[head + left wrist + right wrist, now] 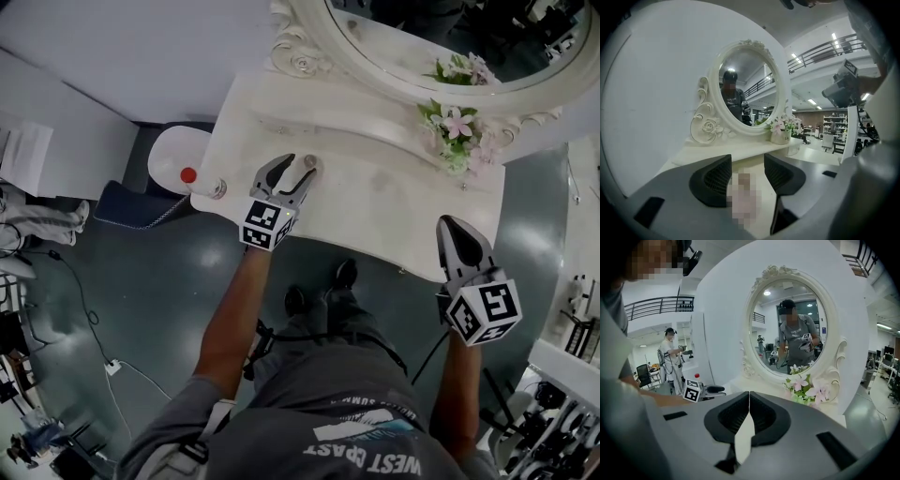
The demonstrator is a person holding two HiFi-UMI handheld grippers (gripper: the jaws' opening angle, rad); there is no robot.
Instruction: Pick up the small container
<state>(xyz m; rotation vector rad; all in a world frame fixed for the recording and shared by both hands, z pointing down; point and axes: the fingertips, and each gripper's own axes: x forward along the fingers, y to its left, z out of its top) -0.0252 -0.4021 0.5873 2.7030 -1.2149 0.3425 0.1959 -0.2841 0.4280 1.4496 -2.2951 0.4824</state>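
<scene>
White vanity worktop (375, 202) under a mirror (412, 33). Left gripper (298, 169) jaws stood apart, small container (312, 163) between them, worktop's 8 o'clock, unclamped. Right gripper (450, 225) jaws together, empty. Off-centre closing could have knocked it over.

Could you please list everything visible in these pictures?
vanity table: one, white, centre.
mirror: one, oval, white carved frame, at the table's back.
flowers: one bunch, pink and white, table's right end.
small container: one, pale, table's front left, between the left gripper's jaws.
bottle: one, red-capped, table's left corner.
round object: one, white, floor left of the table.
mat: one, dark blue, floor beside it.
shoes: two, black, floor before the table.
left gripper: one, grey, jaws apart around the small container.
right gripper: one, grey, jaws together, empty, table's front right edge.
</scene>
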